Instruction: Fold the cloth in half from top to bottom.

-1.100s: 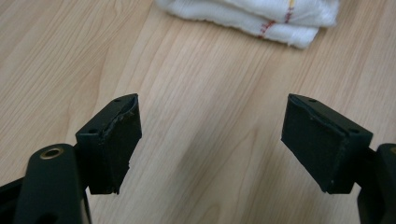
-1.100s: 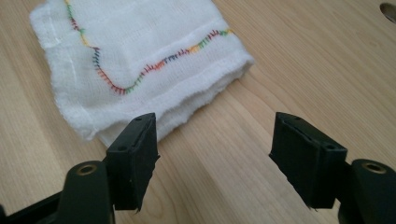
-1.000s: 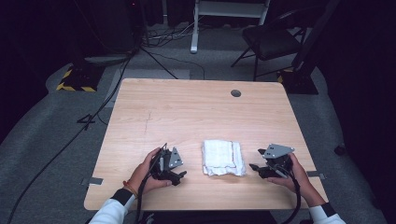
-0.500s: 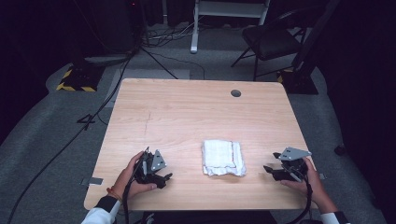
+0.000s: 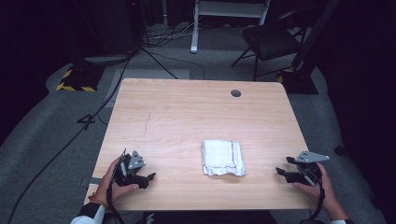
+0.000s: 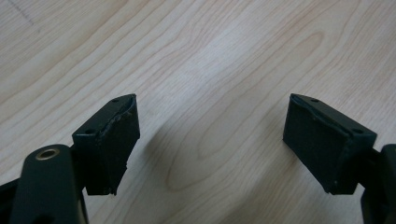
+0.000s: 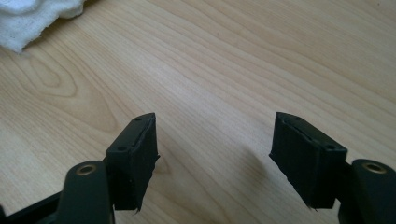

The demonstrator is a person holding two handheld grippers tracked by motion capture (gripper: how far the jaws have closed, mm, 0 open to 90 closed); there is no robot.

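We are drawing both grippers, left and right, away from the folded towel toward the tabletop corners, jaws spread, empty; folding looks finished.

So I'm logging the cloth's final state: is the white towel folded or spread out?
Folded. The white towel lies as a compact, thick rectangle with layered edges on the table, apart from both grippers.

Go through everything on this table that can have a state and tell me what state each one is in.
White folded towel: folded flat on the light wooden table, between the two grippers, touched by neither.
Left gripper: jaws wide open, nothing between them, over bare wood.
Right gripper: jaws wide open, nothing held, towel corner off to its upper left.
Black folding chair: unfolded, standing beyond the table.
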